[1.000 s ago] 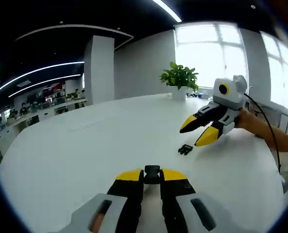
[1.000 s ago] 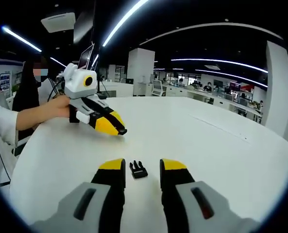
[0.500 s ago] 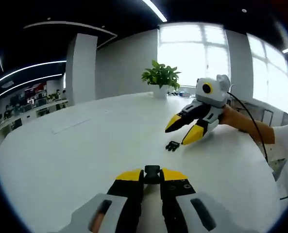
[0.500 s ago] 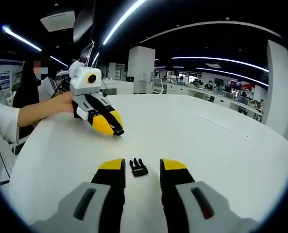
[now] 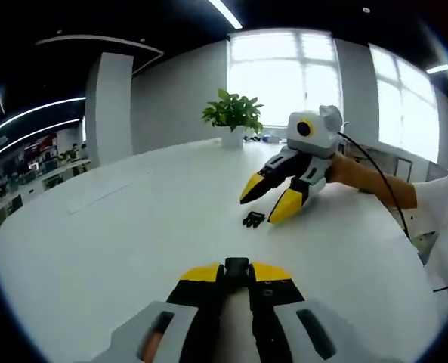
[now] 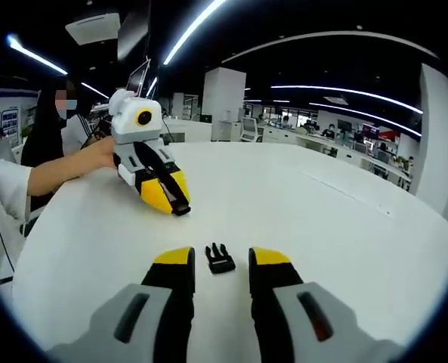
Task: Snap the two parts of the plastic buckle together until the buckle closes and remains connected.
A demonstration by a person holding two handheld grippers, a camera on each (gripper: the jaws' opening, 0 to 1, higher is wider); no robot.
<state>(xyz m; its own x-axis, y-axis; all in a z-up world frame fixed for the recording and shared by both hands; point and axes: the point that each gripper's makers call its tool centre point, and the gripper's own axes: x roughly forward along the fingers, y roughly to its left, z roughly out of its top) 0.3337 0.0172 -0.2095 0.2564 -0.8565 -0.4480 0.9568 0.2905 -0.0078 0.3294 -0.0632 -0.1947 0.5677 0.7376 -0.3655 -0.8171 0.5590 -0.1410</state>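
A black buckle half (image 5: pixel 236 266) sits pinched between the yellow tips of my left gripper (image 5: pixel 236 275), which is shut on it just above the white table (image 5: pixel 133 234). The other, pronged buckle half (image 5: pixel 253 219) lies flat on the table. My right gripper (image 5: pixel 268 200) hovers open just behind it, held by a hand. In the right gripper view, the pronged half (image 6: pixel 220 258) lies between the open jaws of my right gripper (image 6: pixel 221 266). My left gripper (image 6: pixel 175 203) points down towards it from the left, a short way off.
A potted plant (image 5: pixel 233 113) stands at the table's far edge by the windows. A person's forearm (image 5: pixel 367 178), white sleeve (image 5: pixel 443 204) and a black cable (image 5: pixel 386 204) lie at the right. Office desks (image 6: pixel 337 147) stand beyond the table.
The left gripper has come closer to the pronged half and the right gripper. The pronged half stays on the table between the right jaws.
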